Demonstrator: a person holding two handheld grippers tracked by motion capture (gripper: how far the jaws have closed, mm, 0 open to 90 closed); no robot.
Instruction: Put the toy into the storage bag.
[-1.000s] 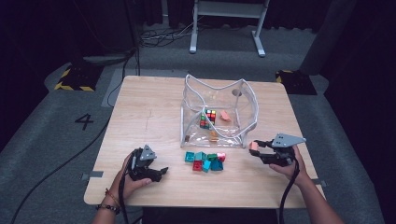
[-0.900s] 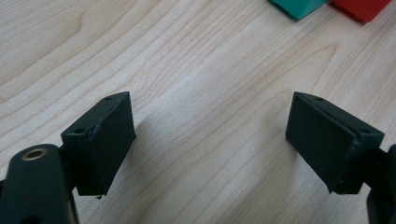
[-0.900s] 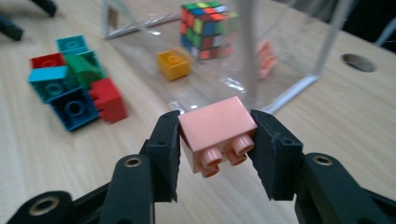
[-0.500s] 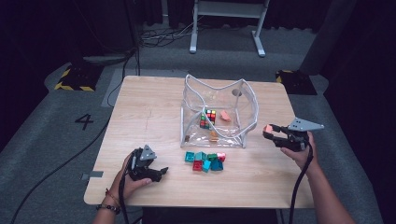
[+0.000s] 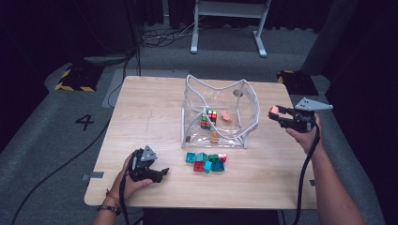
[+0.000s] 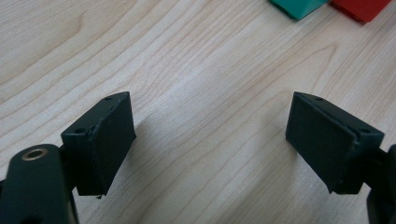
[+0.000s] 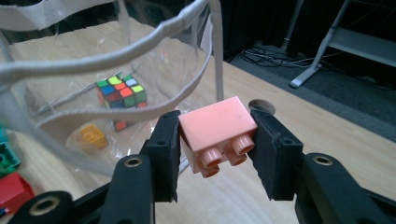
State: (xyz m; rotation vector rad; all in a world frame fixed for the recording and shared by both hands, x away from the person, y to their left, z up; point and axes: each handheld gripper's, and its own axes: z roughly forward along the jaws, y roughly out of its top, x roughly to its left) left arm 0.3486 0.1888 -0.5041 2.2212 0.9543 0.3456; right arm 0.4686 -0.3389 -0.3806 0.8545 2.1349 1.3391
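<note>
Now the right hand-held gripper clamps a pink brick at three o'clock of the clear bag; its floppy rim could snag it. The left hand-held gripper rests unclenched on the worktop.

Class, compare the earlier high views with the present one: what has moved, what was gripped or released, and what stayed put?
The right hand-held gripper, shut on the pink brick throughout, rose from the table's near right and now hangs beside the clear bag's right rim. Nothing was released. The left hand-held gripper, open, stayed put, as did the loose bricks and the cube in the bag.
</note>
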